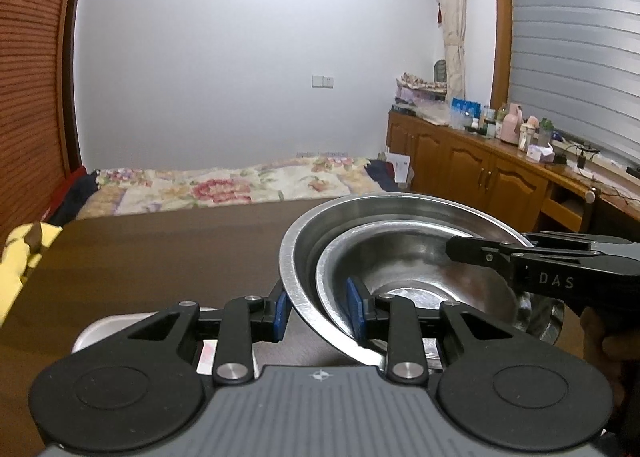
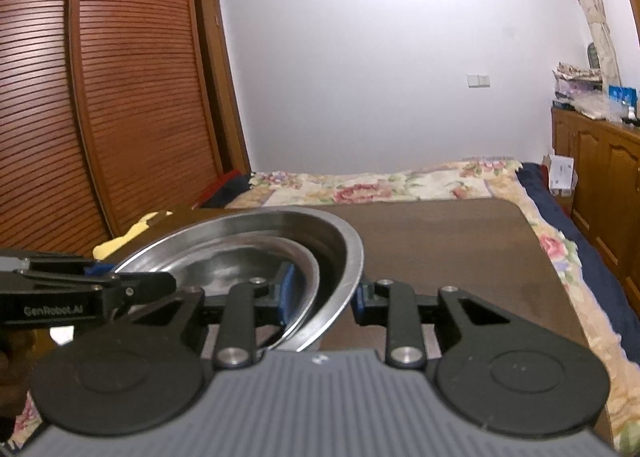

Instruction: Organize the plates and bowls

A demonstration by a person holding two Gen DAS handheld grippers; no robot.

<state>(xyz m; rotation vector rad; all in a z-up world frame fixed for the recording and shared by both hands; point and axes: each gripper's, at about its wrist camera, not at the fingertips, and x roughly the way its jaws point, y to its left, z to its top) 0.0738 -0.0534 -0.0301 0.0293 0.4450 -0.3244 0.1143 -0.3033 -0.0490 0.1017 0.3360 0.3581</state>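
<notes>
Two steel bowls are nested: a large bowl (image 1: 380, 204) (image 2: 276, 219) with a smaller bowl (image 1: 420, 261) (image 2: 240, 265) inside it. They hang tilted just above the brown table (image 1: 160, 257) (image 2: 440, 249). My left gripper (image 1: 318, 311) is shut on their left side, one blue pad outside the large bowl's wall and one inside the small bowl. My right gripper (image 2: 324, 293) clamps the opposite side the same way. Each gripper also shows in the other's view: the right gripper (image 1: 492, 247) at the far rim, the left gripper (image 2: 128, 277) at the left.
A flat steel tray (image 1: 120, 325) lies on the table under my left gripper. Beyond the table is a bed with a floral cover (image 1: 224, 185) (image 2: 380, 181). A wooden cabinet (image 1: 480, 169) with bottles runs along the right; a slatted wardrobe (image 2: 120, 97) stands at the left.
</notes>
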